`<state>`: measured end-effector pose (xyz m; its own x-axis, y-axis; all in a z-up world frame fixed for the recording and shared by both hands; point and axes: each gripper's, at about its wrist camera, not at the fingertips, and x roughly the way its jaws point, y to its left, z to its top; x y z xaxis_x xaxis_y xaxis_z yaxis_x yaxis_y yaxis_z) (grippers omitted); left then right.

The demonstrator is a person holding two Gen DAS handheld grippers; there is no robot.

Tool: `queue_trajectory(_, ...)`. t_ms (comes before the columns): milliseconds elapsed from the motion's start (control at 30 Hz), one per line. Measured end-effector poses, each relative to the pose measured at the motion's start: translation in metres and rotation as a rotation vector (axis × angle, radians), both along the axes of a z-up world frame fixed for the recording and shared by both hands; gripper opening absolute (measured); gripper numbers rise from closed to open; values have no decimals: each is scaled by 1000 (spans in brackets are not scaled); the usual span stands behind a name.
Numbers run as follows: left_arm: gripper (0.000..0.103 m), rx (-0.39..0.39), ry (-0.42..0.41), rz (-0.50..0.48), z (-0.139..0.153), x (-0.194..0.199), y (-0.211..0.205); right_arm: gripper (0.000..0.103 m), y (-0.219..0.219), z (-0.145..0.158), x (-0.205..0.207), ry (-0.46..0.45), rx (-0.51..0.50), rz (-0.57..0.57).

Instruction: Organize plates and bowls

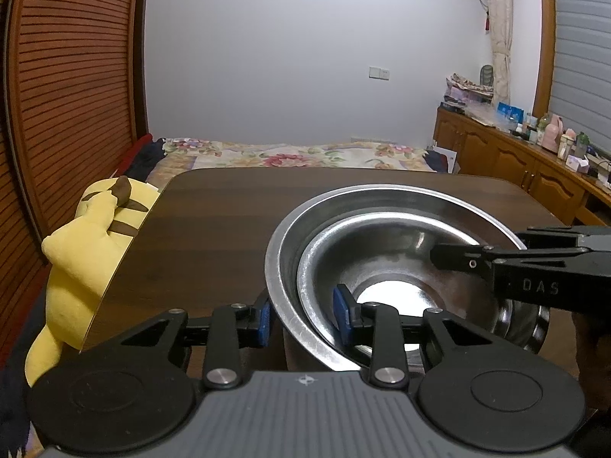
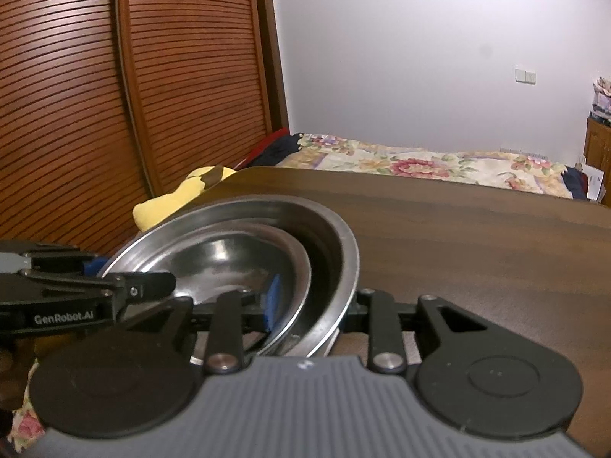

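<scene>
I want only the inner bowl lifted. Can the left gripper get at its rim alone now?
Probably not: the left gripper straddles both rims, one pad outside the outer bowl, one inside the inner bowl.

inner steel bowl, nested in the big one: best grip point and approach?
Grip the inner bowl by its thin raised rim, one finger inside, one outside, coming from above on the near side. It sits off-centre in the outer bowl, and the gap between rims looks widest at the far-left, so an outer finger probably fits best there.
</scene>
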<state>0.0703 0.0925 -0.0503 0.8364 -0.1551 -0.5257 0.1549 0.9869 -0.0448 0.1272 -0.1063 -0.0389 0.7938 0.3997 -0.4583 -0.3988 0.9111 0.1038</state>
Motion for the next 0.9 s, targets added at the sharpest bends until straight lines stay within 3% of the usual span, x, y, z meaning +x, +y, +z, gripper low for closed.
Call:
queue_trajectory(167,34,-1,0,3,-1,1,1,31,0,3,1,-9,-2,-3)
queue_trajectory(233,32,-1,-3,7,0,1,1,51,0,4,2,-25,-15,-34)
queue_trajectory(533,33,1,-6,26,1,0,0,51,-6,7,1,-46,2,-46)
queue_trajectory(700,60,8,-24,44,6,-3,-1,52,-8,9,-5,-60,2,-45)
queue_trajectory(900,84,35,-64,65,17,-6,-3,67,-16,16,-13,-84,21,-61)
